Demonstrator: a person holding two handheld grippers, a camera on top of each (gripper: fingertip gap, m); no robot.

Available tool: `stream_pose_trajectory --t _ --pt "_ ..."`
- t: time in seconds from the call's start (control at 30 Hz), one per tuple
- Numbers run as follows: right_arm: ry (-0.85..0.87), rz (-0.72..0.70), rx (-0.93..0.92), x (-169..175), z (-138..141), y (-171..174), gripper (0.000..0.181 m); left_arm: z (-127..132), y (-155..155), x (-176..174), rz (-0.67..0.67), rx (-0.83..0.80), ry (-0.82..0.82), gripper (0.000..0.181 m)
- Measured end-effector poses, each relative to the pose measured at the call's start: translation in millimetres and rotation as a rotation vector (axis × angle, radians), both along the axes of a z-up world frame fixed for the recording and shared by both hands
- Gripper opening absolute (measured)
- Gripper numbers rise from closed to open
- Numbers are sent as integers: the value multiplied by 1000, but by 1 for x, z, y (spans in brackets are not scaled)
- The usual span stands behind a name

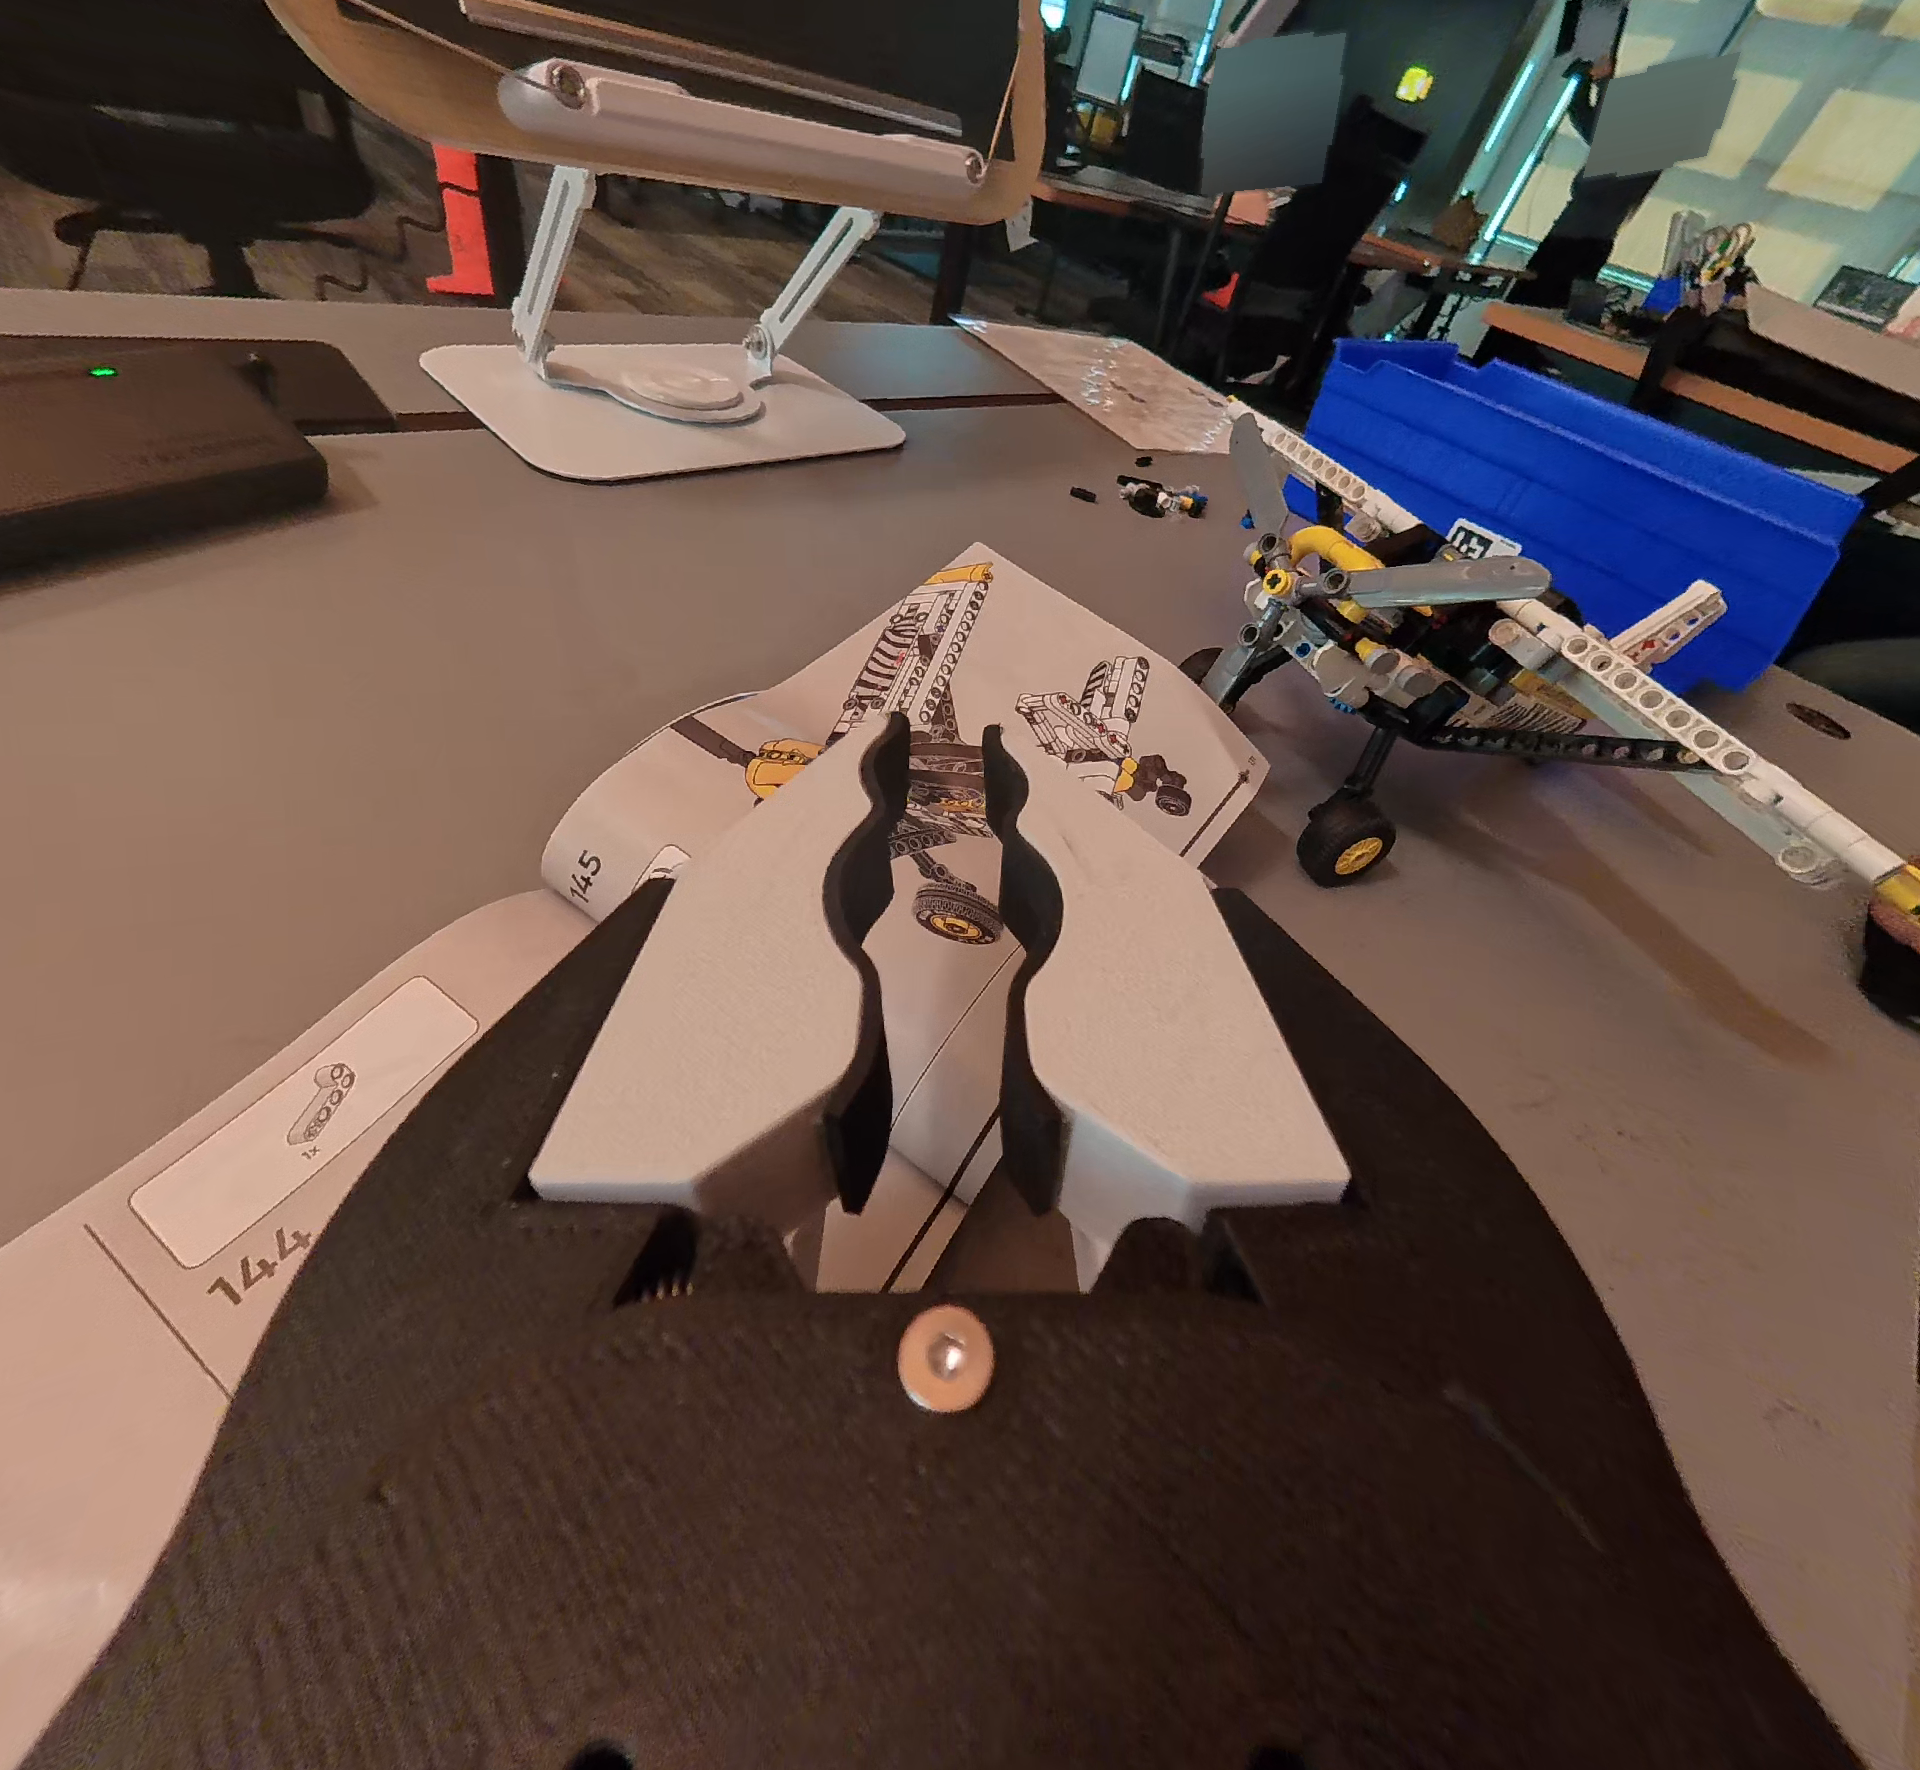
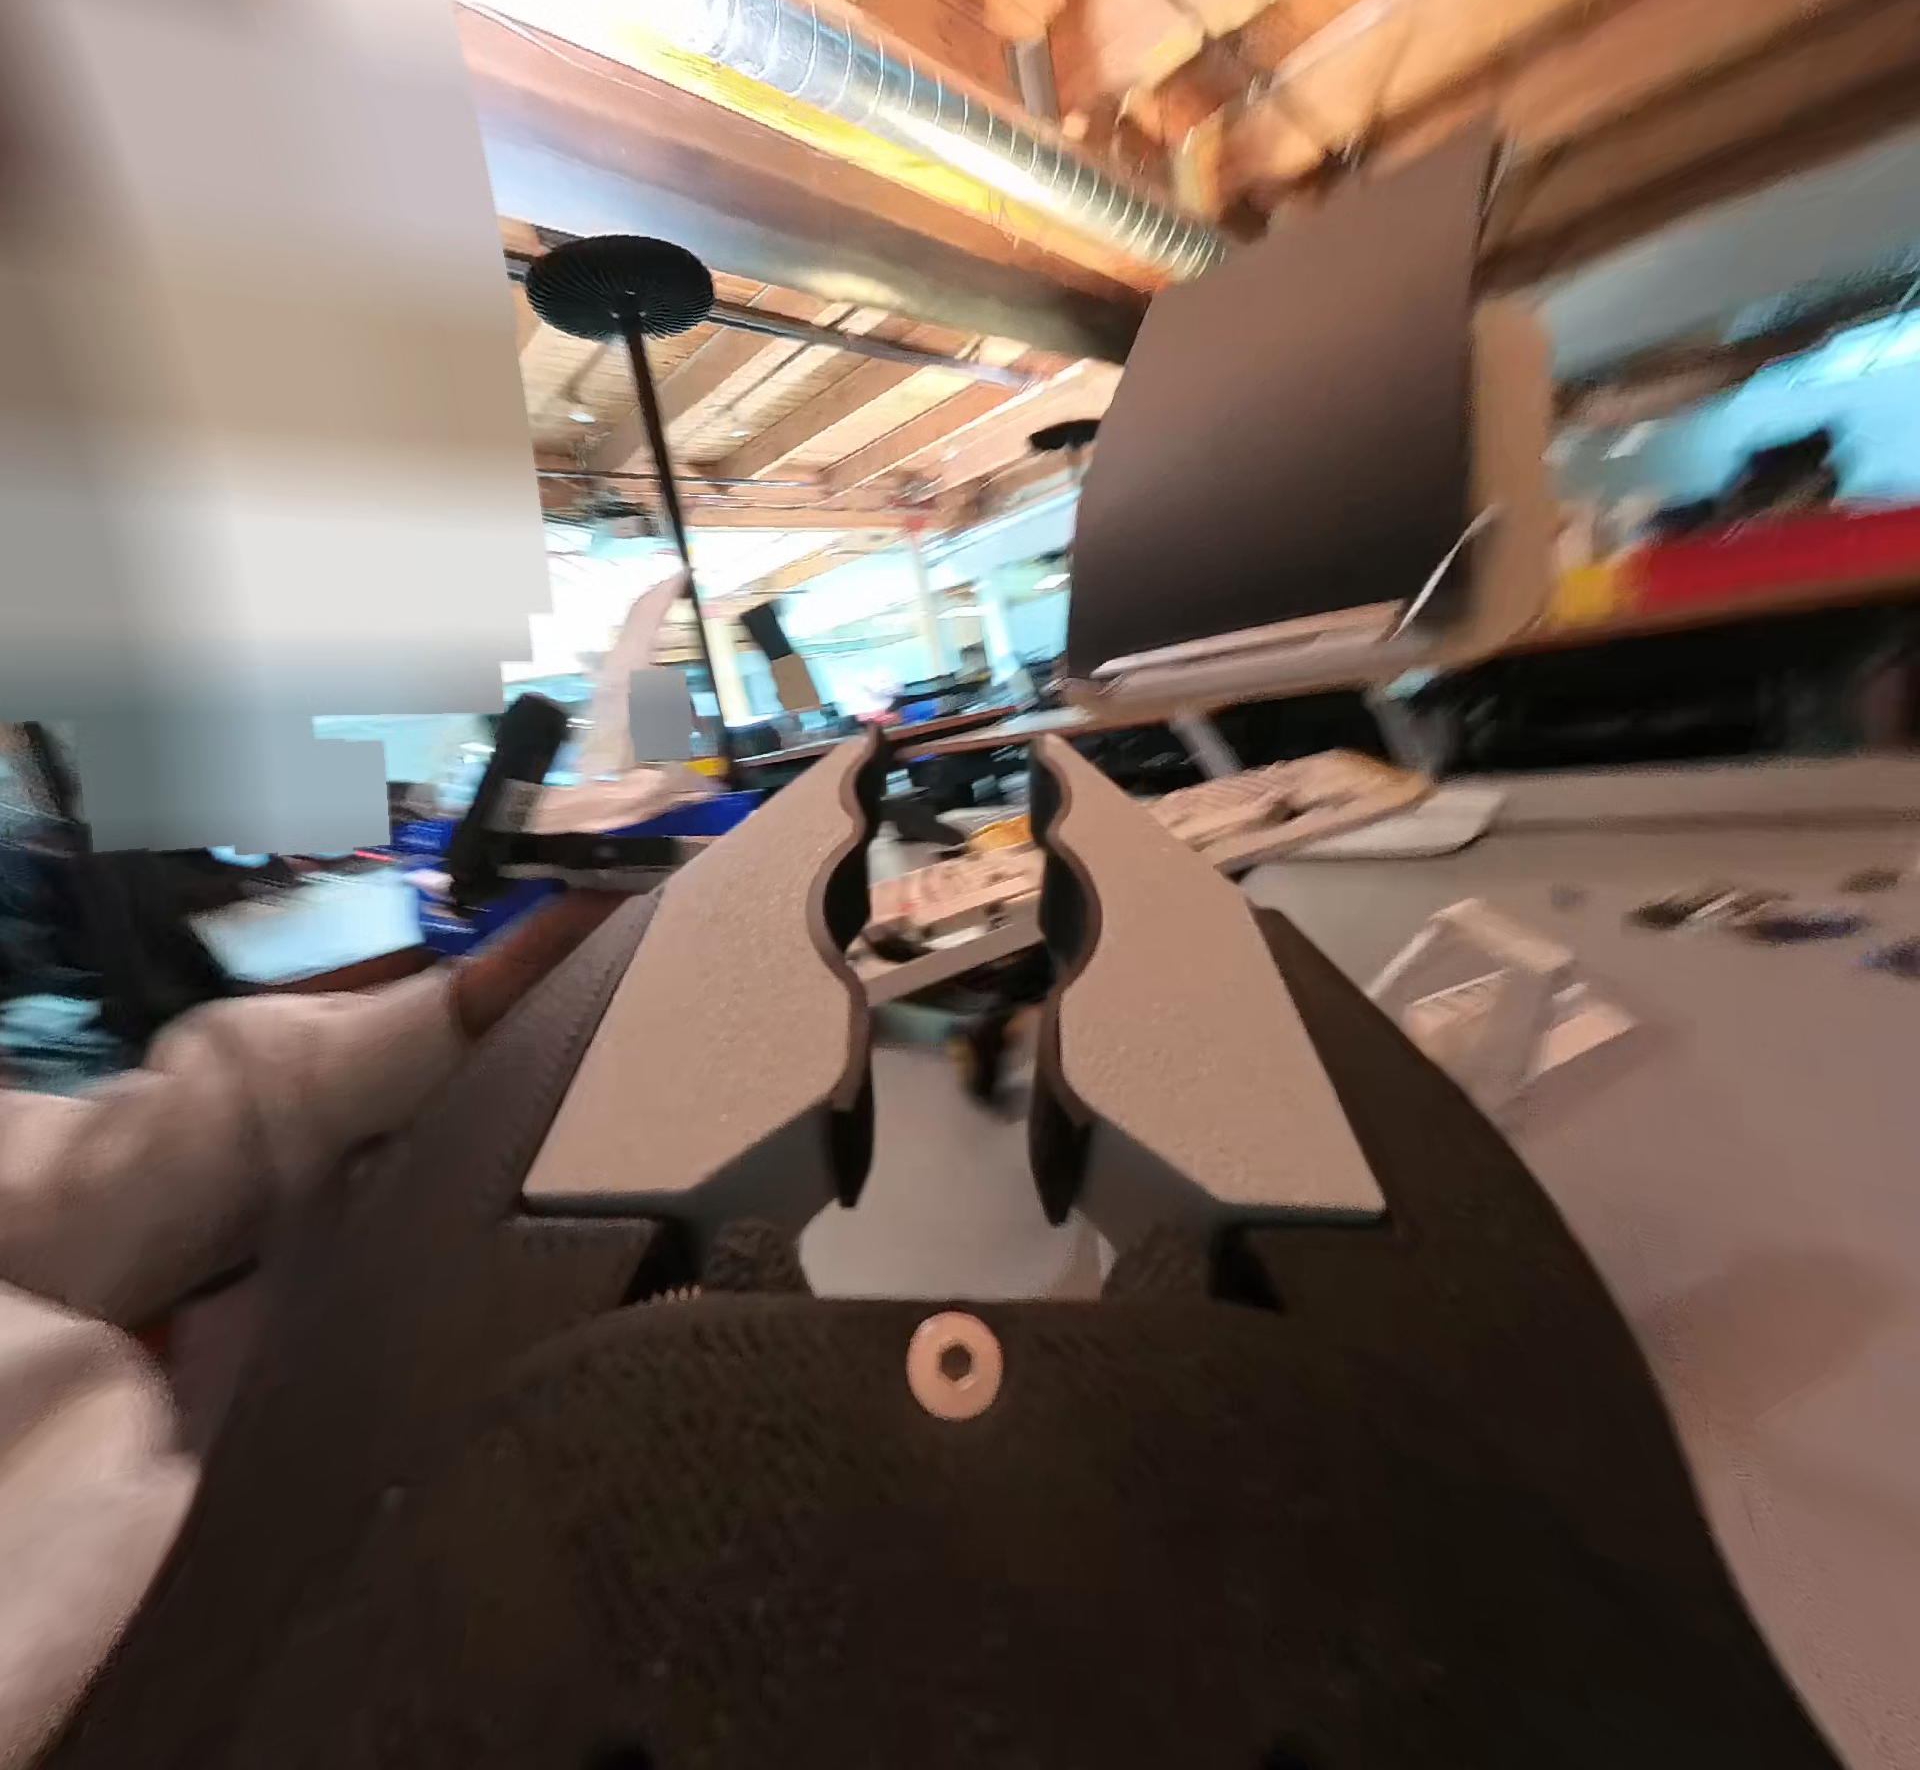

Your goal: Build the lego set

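Left tool [image 1: 943,733] open over instruction booklet [image 1: 1060,671], right tool [image 2: 956,754] open and empty, blue bin [image 1: 1579,494] behind toy plane [image 1: 1455,660], bin's contents hidden

Handheld two-finger grippers, wrist-camera views.
Left gripper [image 1: 943,733]: pale grey wedge-shaped fingers [image 1: 727,972] lined with wavy black pads [image 1: 862,889], mounted on ribbed black printed body with silver screw [image 1: 945,1359]. Right gripper [image 2: 956,754]: same build, with pale screw [image 2: 954,1363]; white sleeve [image 2: 208,1128] beside it.
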State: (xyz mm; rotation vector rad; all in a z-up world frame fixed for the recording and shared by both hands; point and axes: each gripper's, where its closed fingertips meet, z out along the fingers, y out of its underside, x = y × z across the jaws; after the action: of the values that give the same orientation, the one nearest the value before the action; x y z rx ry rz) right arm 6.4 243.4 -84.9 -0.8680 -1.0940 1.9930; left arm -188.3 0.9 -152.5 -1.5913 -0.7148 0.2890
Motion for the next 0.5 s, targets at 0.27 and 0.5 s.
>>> stream_pose_trajectory --t 0.27,0.5 --pt "-145 269 204 1 -24 -77 48 1 -1 0 2 3 5 12" --pt "-72 26 740 3 -49 -105 33 1 -2 0 6 9 3 12"
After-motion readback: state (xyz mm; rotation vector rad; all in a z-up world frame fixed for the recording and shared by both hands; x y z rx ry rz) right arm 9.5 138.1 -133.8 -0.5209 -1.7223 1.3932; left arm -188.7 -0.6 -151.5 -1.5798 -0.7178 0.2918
